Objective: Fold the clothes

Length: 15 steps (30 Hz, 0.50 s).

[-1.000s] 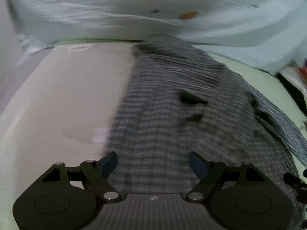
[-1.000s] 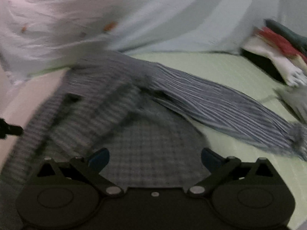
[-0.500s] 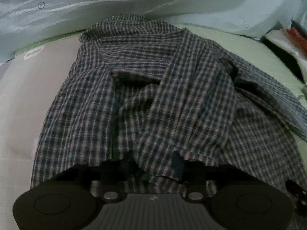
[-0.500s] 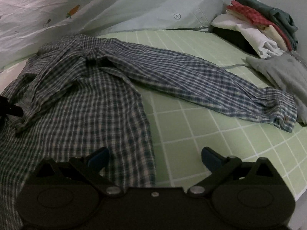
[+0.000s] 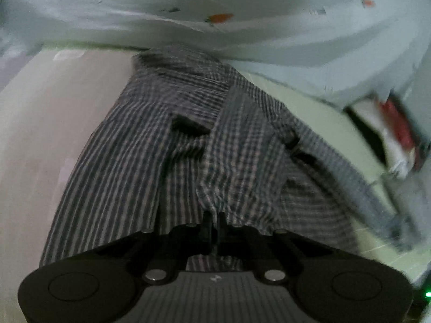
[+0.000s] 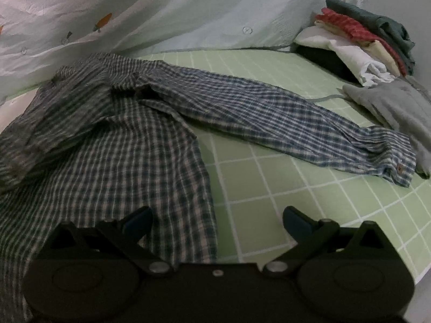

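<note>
1. On the green checked sheet point(image 6: 269, 215) lies the plaid shirt point(image 6: 129, 156), one sleeve point(image 6: 282, 118) stretched toward the stack of folded clothes point(image 6: 361, 45).
2. Left gripper point(image 5: 214, 220): fingers closed, pinching a shirt fold.
3. Right gripper point(image 6: 216, 219): fingers wide apart, holding nothing, over the shirt's edge.

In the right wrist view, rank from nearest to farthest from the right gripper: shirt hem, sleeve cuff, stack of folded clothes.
From the right gripper:
1. Shirt hem, between its open fingers, toward the left.
2. Sleeve cuff, out to the right.
3. Stack of folded clothes, far right corner.
</note>
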Available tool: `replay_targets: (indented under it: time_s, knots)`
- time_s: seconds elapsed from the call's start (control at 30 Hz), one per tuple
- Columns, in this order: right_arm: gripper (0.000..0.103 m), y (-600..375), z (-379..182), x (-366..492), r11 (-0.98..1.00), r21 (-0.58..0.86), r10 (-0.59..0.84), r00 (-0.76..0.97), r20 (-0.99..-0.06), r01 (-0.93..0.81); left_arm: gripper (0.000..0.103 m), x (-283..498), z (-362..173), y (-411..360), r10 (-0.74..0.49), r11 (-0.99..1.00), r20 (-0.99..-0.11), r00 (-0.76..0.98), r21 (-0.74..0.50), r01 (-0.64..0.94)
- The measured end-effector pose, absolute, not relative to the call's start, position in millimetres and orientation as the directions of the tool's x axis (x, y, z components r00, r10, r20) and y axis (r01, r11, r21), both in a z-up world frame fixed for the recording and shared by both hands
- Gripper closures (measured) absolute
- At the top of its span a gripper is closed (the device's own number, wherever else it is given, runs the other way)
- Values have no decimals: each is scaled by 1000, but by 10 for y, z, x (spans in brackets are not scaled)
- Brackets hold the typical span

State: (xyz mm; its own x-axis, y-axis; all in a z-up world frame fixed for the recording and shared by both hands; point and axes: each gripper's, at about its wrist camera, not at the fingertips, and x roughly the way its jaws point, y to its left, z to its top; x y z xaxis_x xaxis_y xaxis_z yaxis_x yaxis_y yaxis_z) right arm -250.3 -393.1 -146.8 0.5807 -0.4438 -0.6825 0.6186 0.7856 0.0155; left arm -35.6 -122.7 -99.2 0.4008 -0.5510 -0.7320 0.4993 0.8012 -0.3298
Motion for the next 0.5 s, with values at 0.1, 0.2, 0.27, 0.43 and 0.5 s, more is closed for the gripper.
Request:
replay_targets:
  time_s: [0.1,0.2,0.27,0.43,0.5]
  knots:
    - [0,-3905,-1495,-2534,784,14,-460,596,-658,620,100,-549,-903,-880,-568,808,-717,403,-394,438]
    - [0,-3882,-1503,-2536,779,14,-471,599,-647,627,100,-768,-850,-564,-548,830,-722,423,-407,380]
    - [0,-3887,-1507,-2535,776,14,-475,599,-645,630,100,-894,-876,-368,-513,855,-739,436,-396,335]
    - [0,-3866,-1526,-2536,765,12,-494,599,-630,644,96,-983,-1219,-142,-388,921,-835,391,-331,206]
    - [0,-3868,-1530,-2535,763,11,-497,599,-628,646,92,-983,-1370,-128,-343,939,-867,360,-300,171]
